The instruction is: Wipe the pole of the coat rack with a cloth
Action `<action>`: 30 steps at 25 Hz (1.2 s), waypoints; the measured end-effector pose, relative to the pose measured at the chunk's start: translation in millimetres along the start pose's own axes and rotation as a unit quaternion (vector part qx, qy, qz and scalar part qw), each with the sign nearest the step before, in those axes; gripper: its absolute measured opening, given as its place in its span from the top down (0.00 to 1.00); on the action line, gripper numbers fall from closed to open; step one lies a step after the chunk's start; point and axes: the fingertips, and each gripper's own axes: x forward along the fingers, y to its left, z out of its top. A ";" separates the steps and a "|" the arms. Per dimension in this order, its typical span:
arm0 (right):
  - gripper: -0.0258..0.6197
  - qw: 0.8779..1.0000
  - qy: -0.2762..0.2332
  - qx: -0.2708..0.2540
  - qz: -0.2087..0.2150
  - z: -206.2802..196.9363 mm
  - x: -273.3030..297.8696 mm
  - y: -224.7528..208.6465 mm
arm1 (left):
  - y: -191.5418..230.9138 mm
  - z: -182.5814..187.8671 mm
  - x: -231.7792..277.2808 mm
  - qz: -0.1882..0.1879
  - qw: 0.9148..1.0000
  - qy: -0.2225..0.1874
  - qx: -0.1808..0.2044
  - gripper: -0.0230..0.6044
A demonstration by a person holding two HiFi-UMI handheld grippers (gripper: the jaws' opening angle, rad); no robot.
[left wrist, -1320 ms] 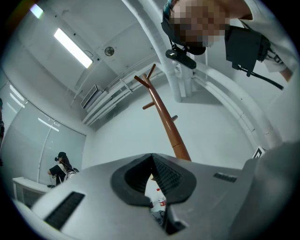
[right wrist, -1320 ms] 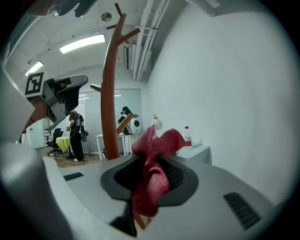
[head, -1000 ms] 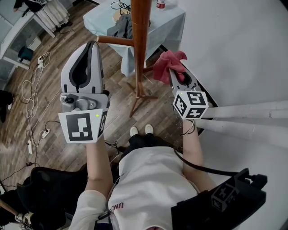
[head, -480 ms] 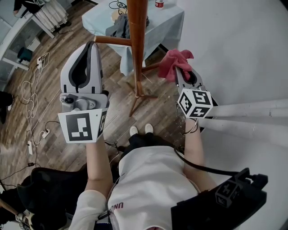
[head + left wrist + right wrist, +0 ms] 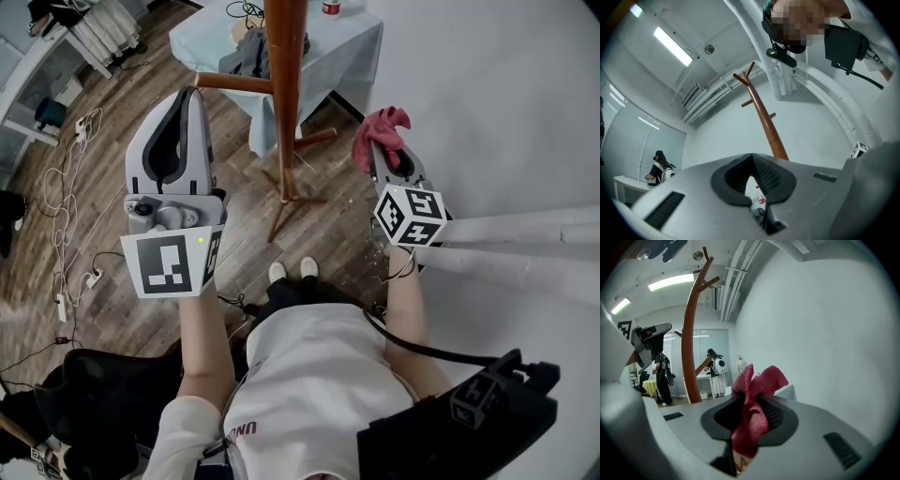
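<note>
The brown wooden coat rack pole (image 5: 286,56) stands upright between my two grippers, with its feet on the wood floor. My right gripper (image 5: 382,148) is shut on a red cloth (image 5: 377,133), held to the right of the pole and clear of it. That cloth (image 5: 753,404) bunches out from between the jaws in the right gripper view, where the pole (image 5: 689,338) rises at the left. My left gripper (image 5: 187,94) hangs left of the pole, shut and empty. Beyond its tips in the left gripper view, the pole (image 5: 765,123) leans across the wall.
A table with a pale blue cover (image 5: 323,47) stands behind the rack, carrying a bottle and grey cloth. Cables and power strips (image 5: 70,178) lie on the floor at the left. A white wall (image 5: 497,112) fills the right. People stand in the background (image 5: 663,376).
My right gripper has carried the red cloth rightward, away from the pole it was against one second ago. The left gripper has stayed put.
</note>
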 end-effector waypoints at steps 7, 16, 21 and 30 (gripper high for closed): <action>0.82 0.997 0.057 0.026 0.042 -51.1 8.0 31.4 | 3.0 -5.3 -5.9 0.006 1.000 0.007 -0.001 0.94; 0.82 0.989 0.104 0.050 0.093 -90.7 20.1 75.1 | 10.3 -8.5 -15.0 0.014 1.000 0.018 0.000 0.94; 0.82 0.984 0.117 0.035 0.127 -96.2 29.1 102.2 | 15.2 -12.4 -20.7 0.019 1.000 0.023 0.001 0.94; 0.82 0.978 0.138 0.008 0.158 -101.6 34.8 121.9 | 23.7 -17.8 -27.0 0.028 0.999 0.032 -0.001 0.94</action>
